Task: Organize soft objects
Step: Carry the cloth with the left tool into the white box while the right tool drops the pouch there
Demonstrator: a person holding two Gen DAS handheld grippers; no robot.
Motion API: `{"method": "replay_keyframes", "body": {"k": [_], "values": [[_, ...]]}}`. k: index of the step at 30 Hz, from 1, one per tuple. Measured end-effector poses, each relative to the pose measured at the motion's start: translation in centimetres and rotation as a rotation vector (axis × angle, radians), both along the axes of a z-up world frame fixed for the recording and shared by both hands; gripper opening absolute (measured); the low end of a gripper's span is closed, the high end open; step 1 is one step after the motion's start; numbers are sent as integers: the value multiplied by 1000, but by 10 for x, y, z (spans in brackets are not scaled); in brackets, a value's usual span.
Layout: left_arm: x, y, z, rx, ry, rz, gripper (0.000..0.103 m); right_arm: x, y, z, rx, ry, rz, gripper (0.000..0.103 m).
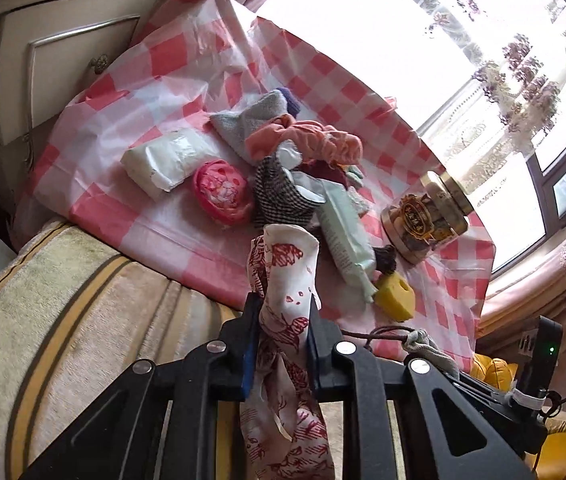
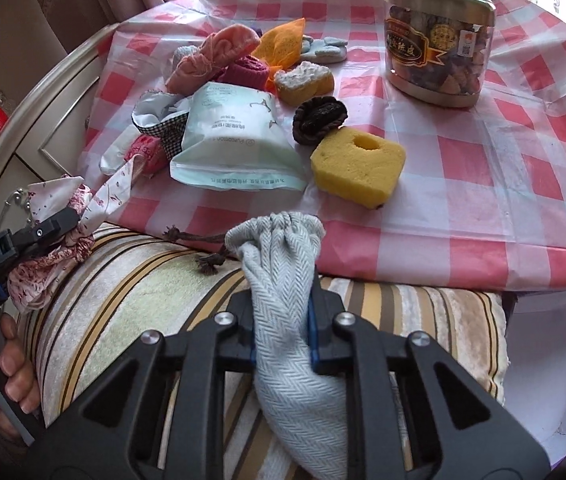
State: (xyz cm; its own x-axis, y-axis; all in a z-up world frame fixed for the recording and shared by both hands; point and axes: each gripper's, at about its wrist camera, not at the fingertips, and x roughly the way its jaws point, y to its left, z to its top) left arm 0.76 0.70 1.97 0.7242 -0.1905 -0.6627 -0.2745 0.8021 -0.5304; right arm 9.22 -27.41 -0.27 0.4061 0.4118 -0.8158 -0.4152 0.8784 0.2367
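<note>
My left gripper (image 1: pixel 283 304) is shut on a white cloth with red print (image 1: pixel 283 280), held above the striped cushion (image 1: pixel 83 320); it also shows at the left of the right wrist view (image 2: pixel 63 216). My right gripper (image 2: pixel 281 300) is shut on a grey herringbone drawstring pouch (image 2: pixel 283 256), held over the cushion's (image 2: pixel 143 280) near edge. A pile of soft things lies on the pink checked cloth (image 2: pixel 483 184): a pink fabric piece (image 2: pixel 211 56), a mint tissue pack (image 2: pixel 231 140), a yellow sponge (image 2: pixel 357 164), a dark coiled piece (image 2: pixel 319 118).
A gold-lidded jar of snacks (image 2: pixel 439 40) stands at the back right of the checked cloth. A cream cabinet (image 1: pixel 43 60) stands to the left. A white pack (image 1: pixel 159 160) and a pink bundle (image 1: pixel 221 192) lie at the pile's left. A bright window is behind.
</note>
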Motion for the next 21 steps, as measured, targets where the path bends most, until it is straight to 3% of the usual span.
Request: {"method": "replay_keyframes", "body": {"k": [10, 21], "values": [[5, -85, 30, -11, -96, -203, 20, -26, -74, 29, 58, -67, -132, 20], [10, -197, 38, -64, -104, -467, 20, -56, -180, 28, -34, -119, -341, 20]]}}
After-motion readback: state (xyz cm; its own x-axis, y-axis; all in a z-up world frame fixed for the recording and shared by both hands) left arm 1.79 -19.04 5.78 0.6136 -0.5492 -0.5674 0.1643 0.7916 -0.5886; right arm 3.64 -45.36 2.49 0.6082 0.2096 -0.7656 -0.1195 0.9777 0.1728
